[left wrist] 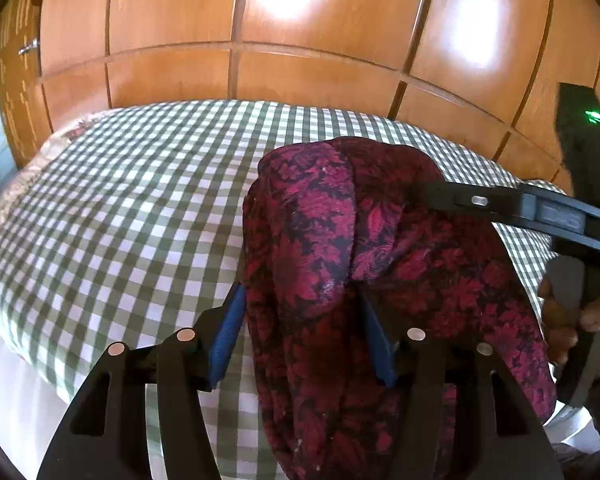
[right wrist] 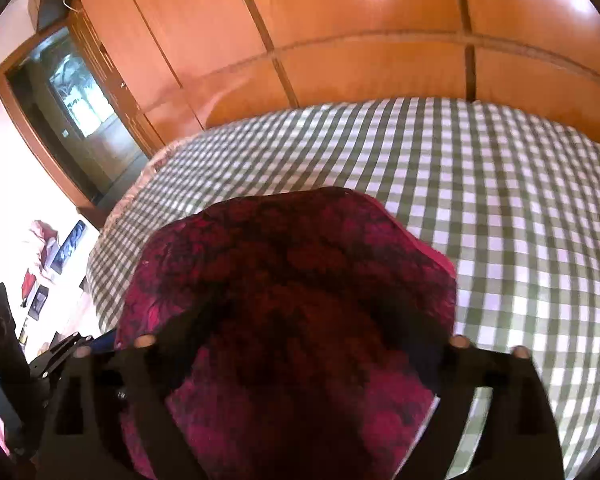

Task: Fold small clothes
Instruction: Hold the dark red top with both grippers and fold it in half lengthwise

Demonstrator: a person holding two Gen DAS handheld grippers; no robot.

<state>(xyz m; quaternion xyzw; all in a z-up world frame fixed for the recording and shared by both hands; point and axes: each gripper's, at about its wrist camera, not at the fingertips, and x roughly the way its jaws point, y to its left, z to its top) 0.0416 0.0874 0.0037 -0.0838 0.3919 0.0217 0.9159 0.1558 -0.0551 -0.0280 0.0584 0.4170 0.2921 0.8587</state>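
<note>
On the checked bedspread, towards its near edge, lay the dark red flowered garment, bunched and draped: soft, light and limp by the look of it, best taken at a hem or corner. A fold of it ran between the left gripper's half-parted jaws, seemingly unpinched. The right gripper stood wide open, cloth covering its fingers.

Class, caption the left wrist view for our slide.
Left gripper straddling a bunched crimson floral cloth on a green-and-white checked bedspread.
</note>
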